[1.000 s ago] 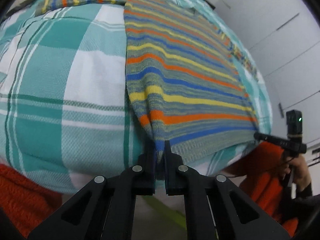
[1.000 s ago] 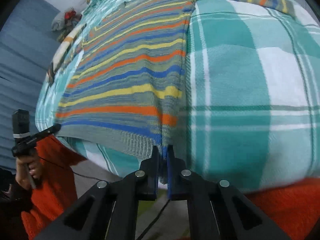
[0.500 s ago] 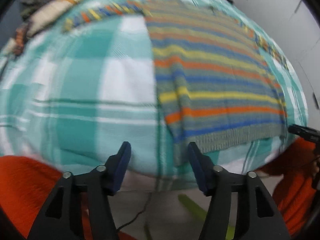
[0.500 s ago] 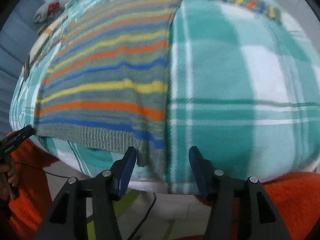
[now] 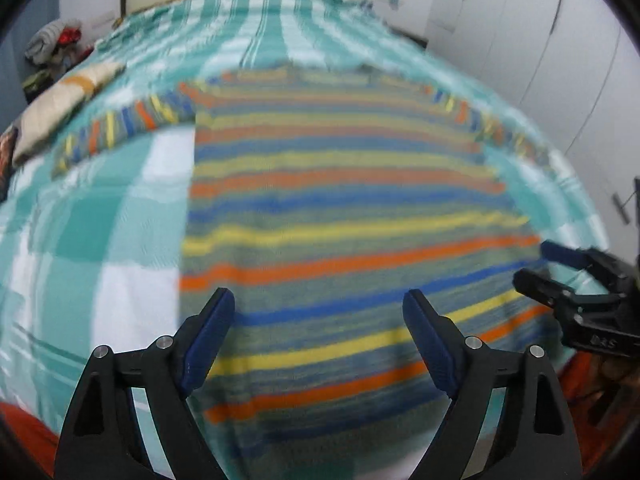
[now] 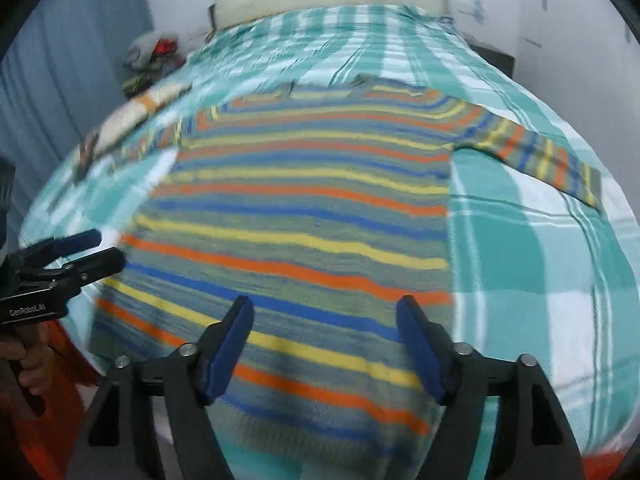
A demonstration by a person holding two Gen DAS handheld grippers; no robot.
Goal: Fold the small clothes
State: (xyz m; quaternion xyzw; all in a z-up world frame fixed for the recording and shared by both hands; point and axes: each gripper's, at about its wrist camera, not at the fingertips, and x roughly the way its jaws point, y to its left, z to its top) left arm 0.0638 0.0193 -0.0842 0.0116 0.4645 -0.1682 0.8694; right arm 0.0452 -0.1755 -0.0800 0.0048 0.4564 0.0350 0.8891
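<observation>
While both jaws are opening with nothing pinched between them, the left tongs and right tongs hover released above the near hem of the striped sweater. It lies flat on the teal plaid bed, body smoothed, left sleeve and right sleeve stretched outward toward the far corners. Spreading looks done; judging by this, every fold remains: sleeves in, then hem up.

Striped sweater, soft matt knitted cloth with ribbed texture, checked bedspread, woven matt cloth, left gripper, matt black plastic arms, blue rubbery pads, bright metal screws
</observation>
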